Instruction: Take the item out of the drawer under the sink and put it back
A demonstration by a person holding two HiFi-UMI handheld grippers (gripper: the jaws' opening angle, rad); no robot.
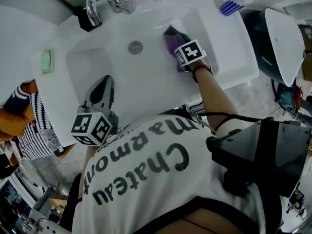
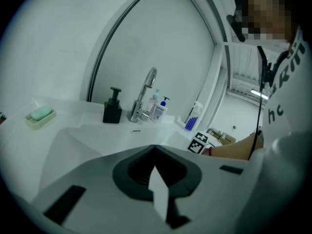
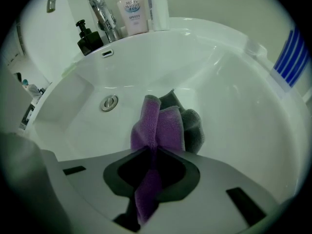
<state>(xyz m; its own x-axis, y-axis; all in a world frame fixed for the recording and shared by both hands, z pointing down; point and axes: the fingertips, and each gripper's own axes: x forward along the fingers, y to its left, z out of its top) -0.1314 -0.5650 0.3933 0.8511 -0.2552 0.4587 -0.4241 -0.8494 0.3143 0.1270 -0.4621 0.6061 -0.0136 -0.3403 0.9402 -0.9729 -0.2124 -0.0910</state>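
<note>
A purple and grey cloth (image 3: 161, 126) hangs into the white sink basin (image 3: 234, 106), to the right of the drain (image 3: 109, 103). My right gripper (image 3: 151, 150) points steeply down and is shut on the cloth's purple fold. From the head view the cloth (image 1: 170, 40) shows just beyond the right gripper (image 1: 174, 45), at the basin's right side. My left gripper (image 1: 102, 84) hovers over the basin's near left part. Its jaws meet at the tip (image 2: 155, 149) with nothing between them. No drawer is in view.
A chrome faucet (image 1: 95, 4) and a black pump dispenser (image 2: 112, 110) stand behind the basin, with bottles (image 3: 131, 9) beside them. A green soap in its dish (image 1: 46, 61) lies on the left counter. A striped towel (image 1: 29, 126) hangs at the far left.
</note>
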